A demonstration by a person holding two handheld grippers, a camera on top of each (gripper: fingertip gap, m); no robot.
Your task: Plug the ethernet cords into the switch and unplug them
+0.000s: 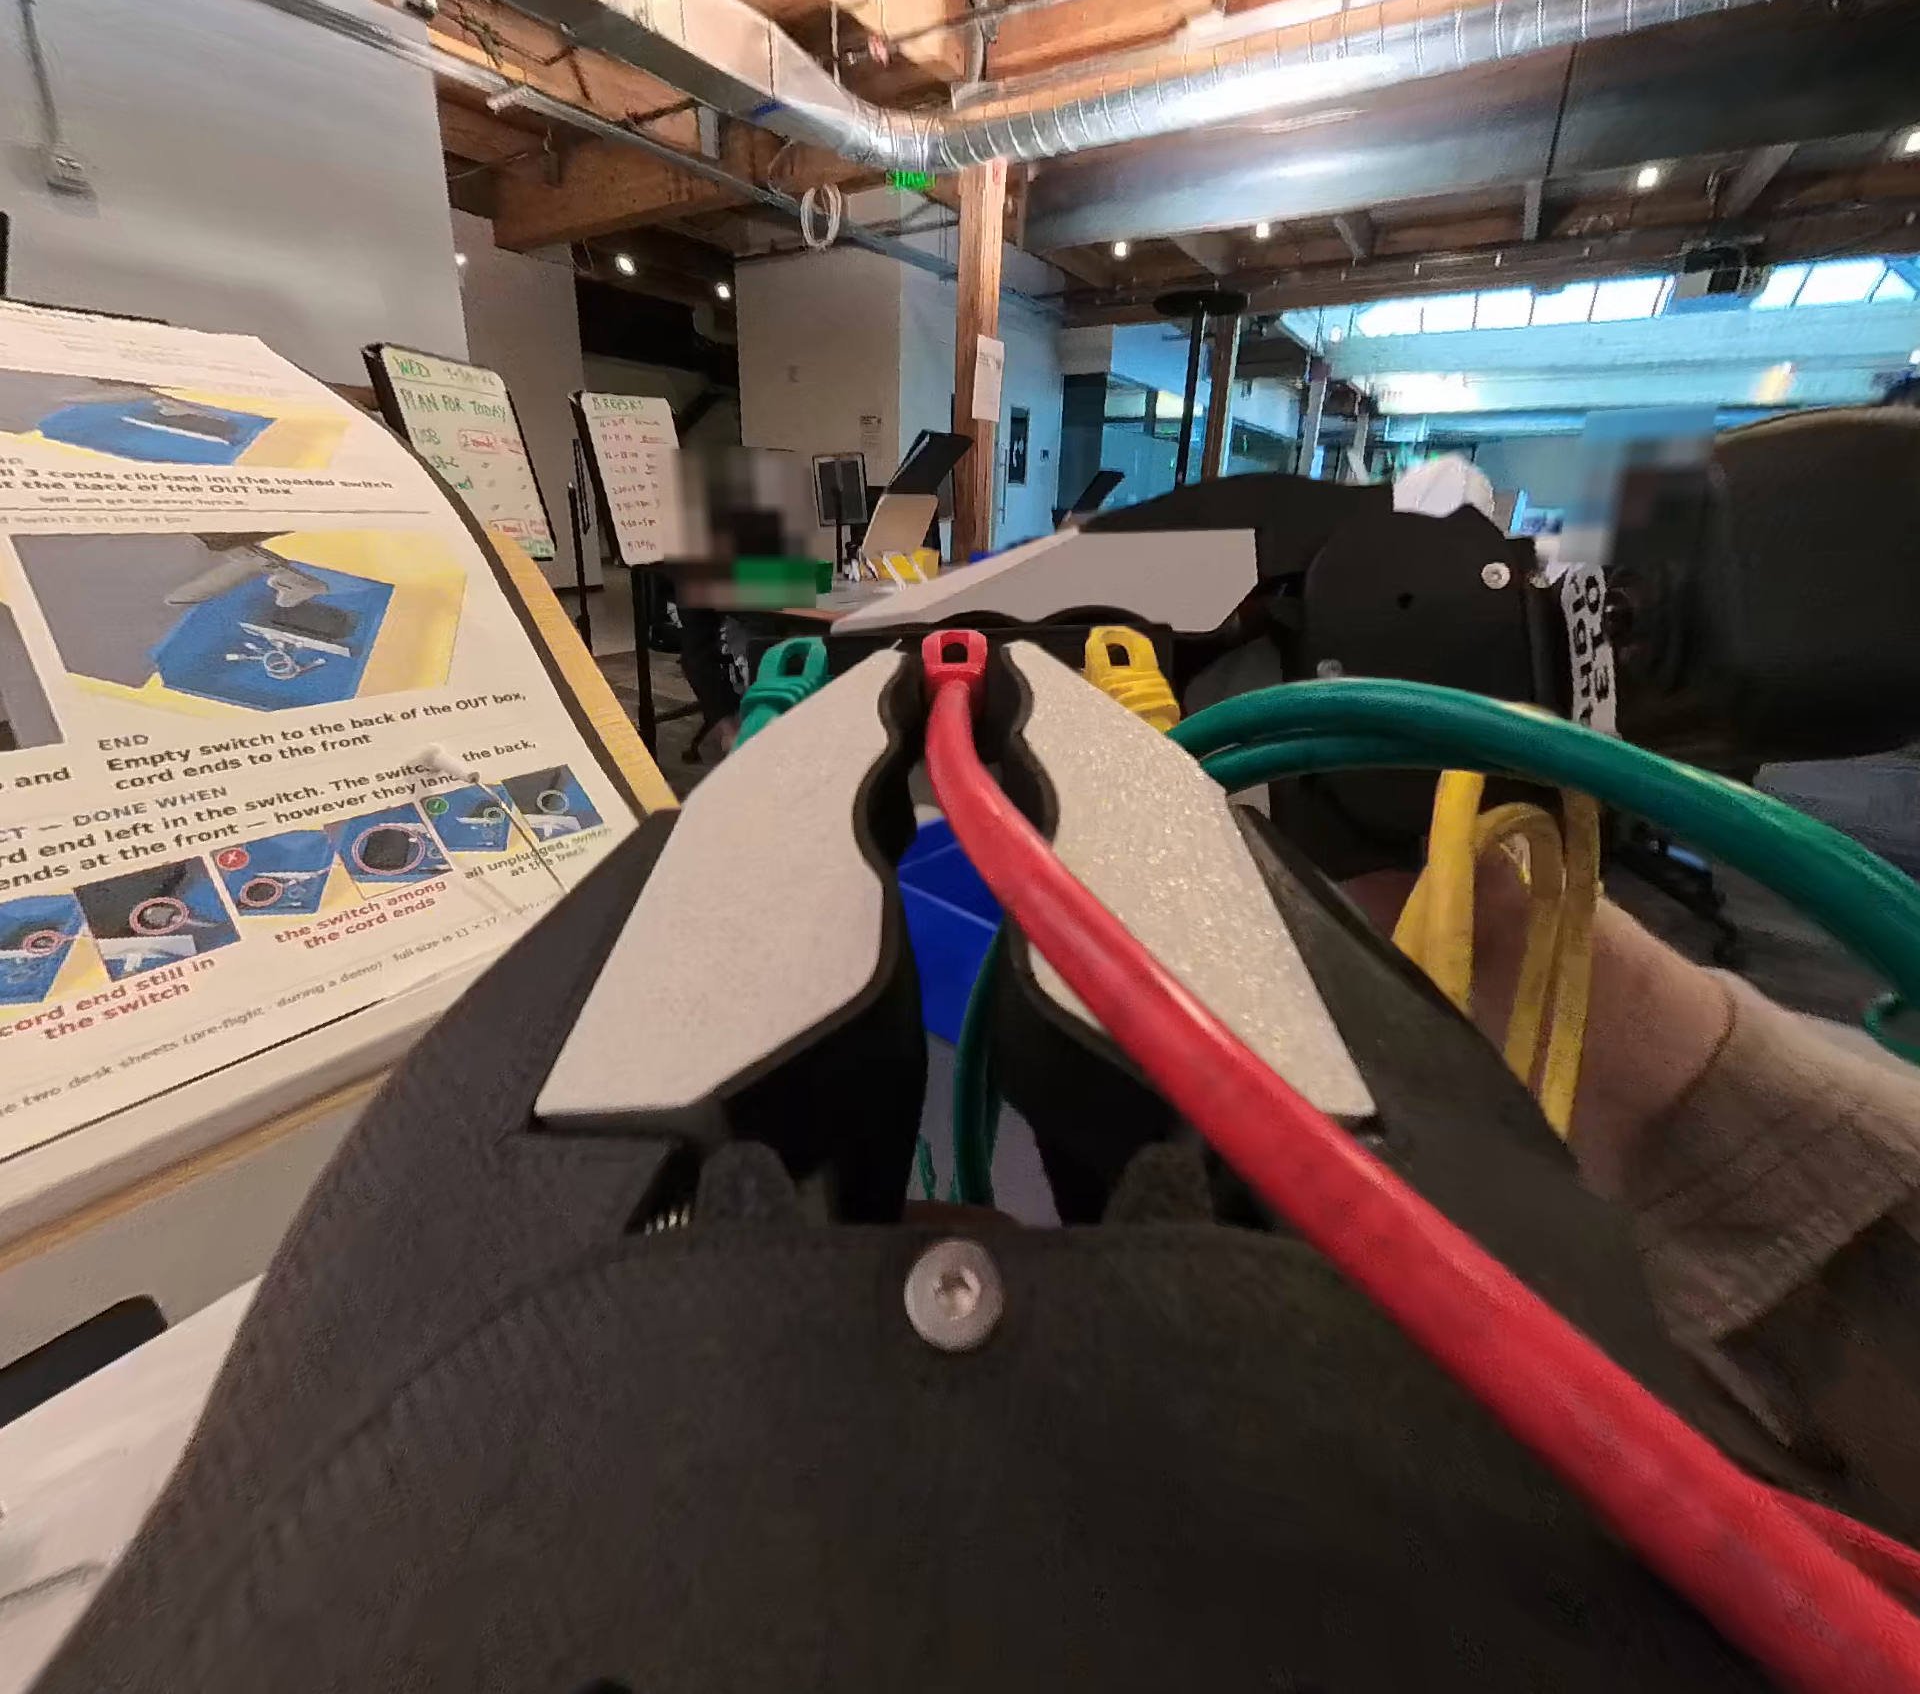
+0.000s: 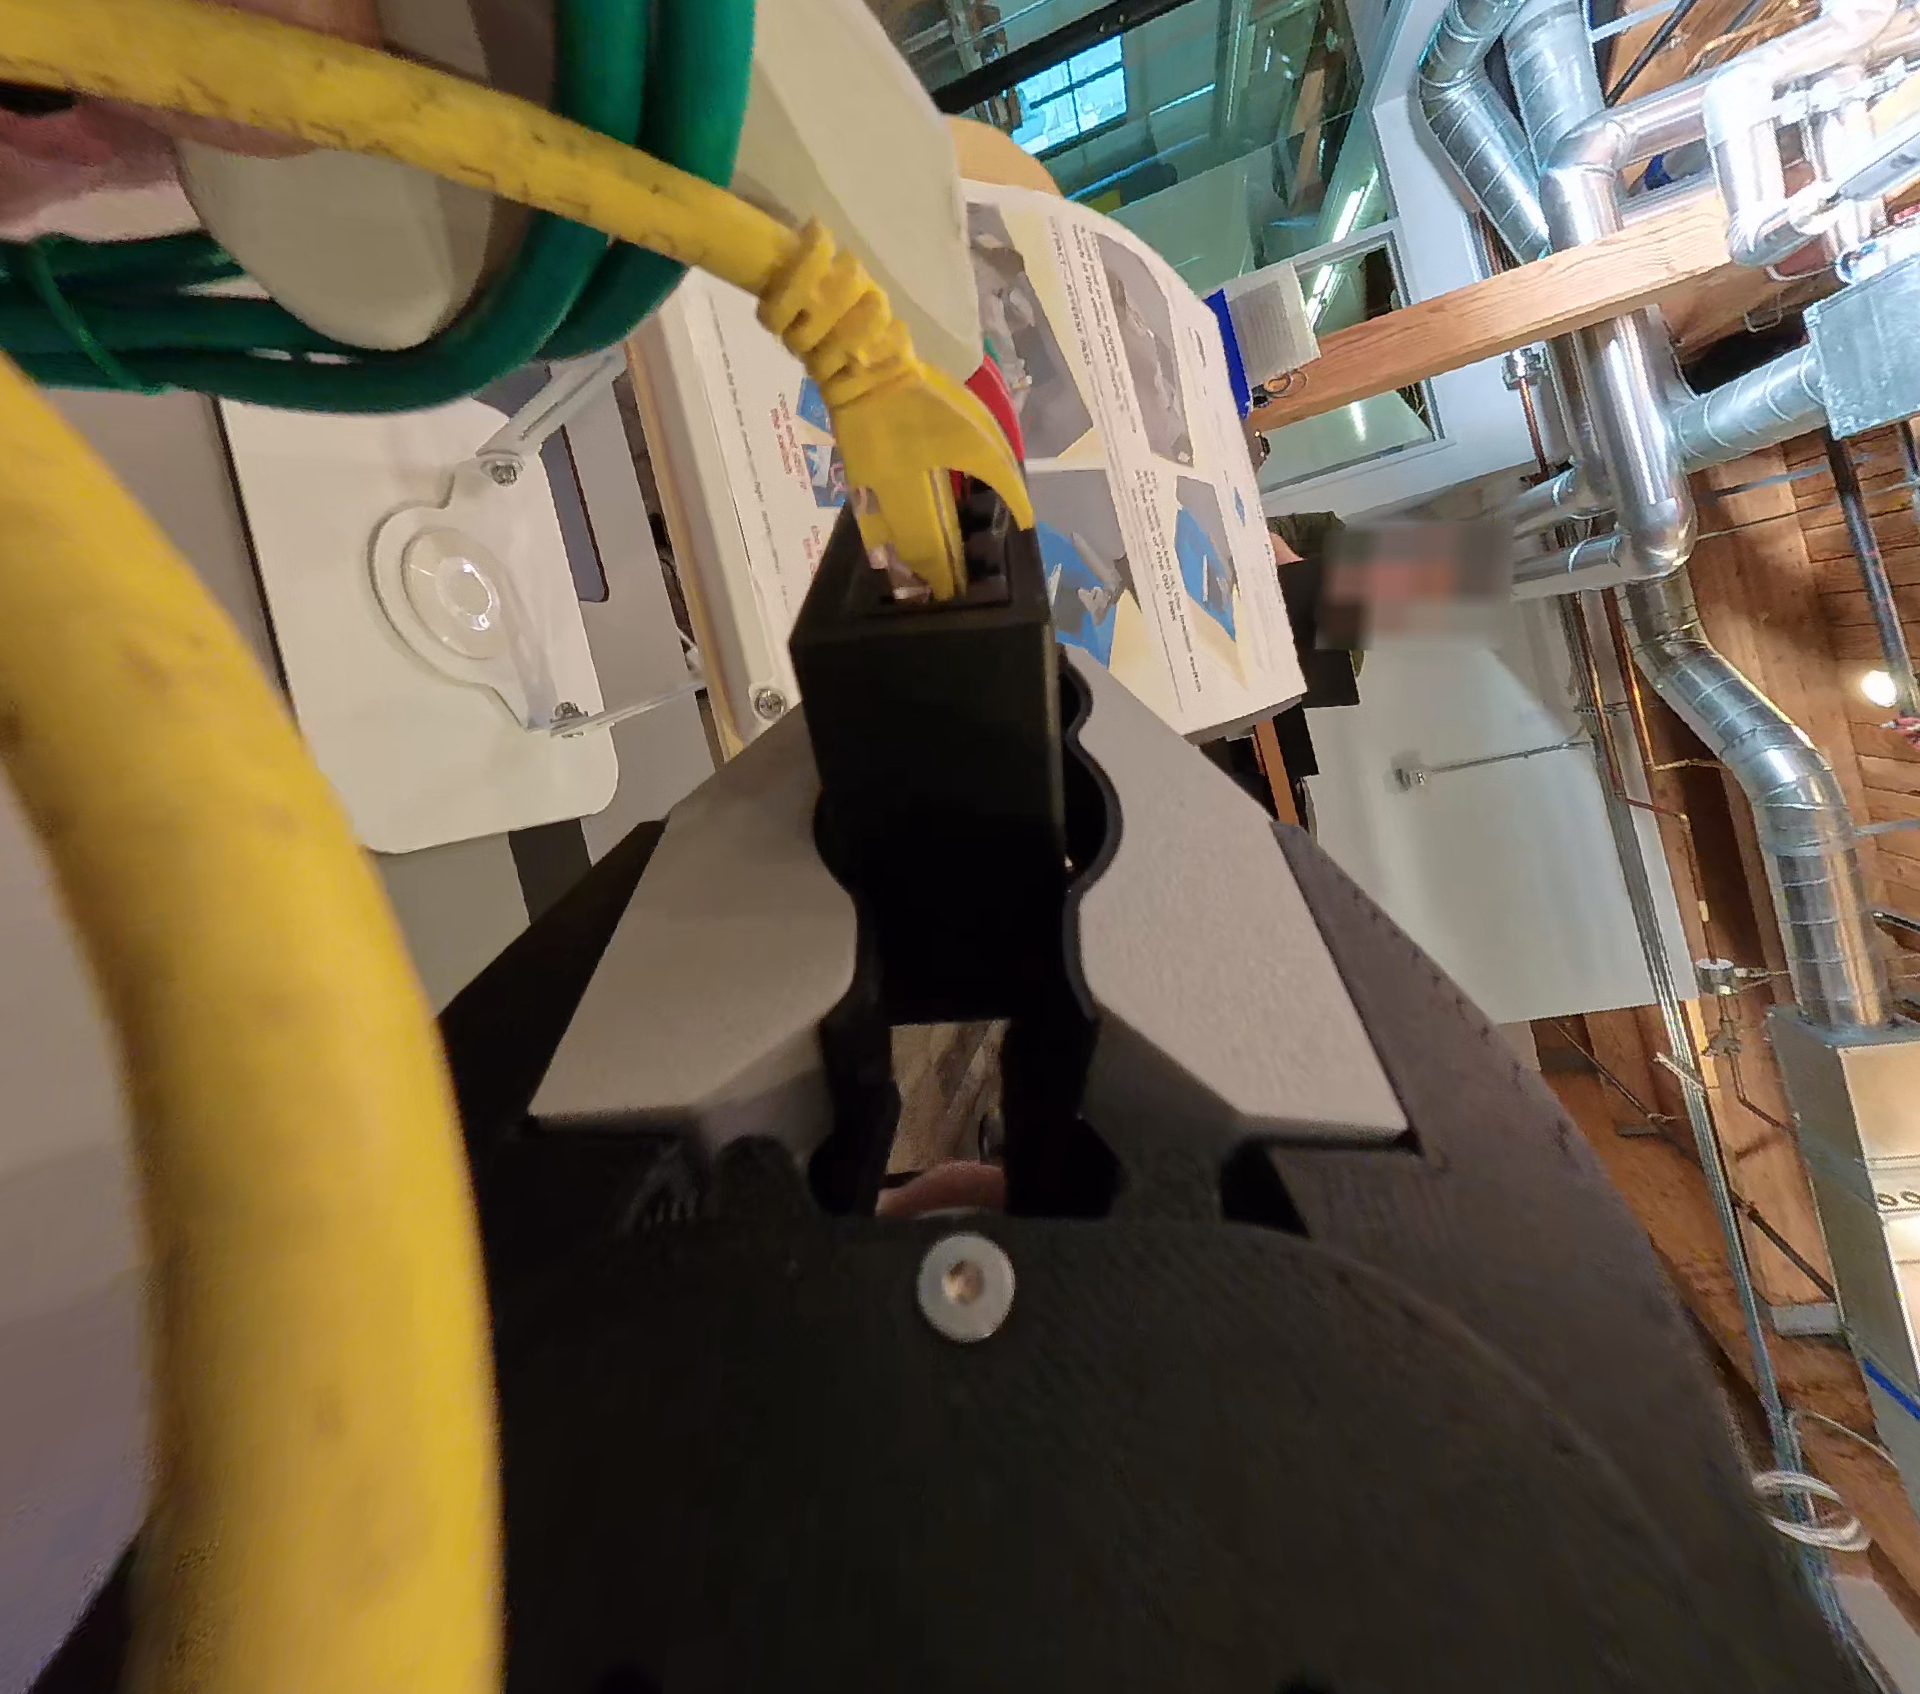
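In the left wrist view, my left gripper (image 1: 951, 694) is shut on the red cord (image 1: 1195, 1021) just behind its plug (image 1: 951, 655). That plug sits in the black switch (image 1: 1049, 638), between the green plug (image 1: 787, 678) and the yellow plug (image 1: 1127, 670). In the right wrist view, my right gripper (image 2: 940, 735) is shut on the switch (image 2: 935, 709) and holds it in the air. The yellow plug (image 2: 888, 439) is in the port nearest this view. The left gripper's finger (image 2: 862, 138) reaches in beside it, hiding most of the red plug.
The green cord (image 1: 1558, 761) and the yellow cord (image 1: 1455, 896) hang in loops over a person's sleeve (image 1: 1714, 1125). An instruction sheet (image 1: 260, 709) stands on a board at left. A blue bin (image 1: 945, 917) lies below. A large yellow loop (image 2: 208, 813) crosses the right wrist view. The grippers' ends are close to 7 cm from one another.
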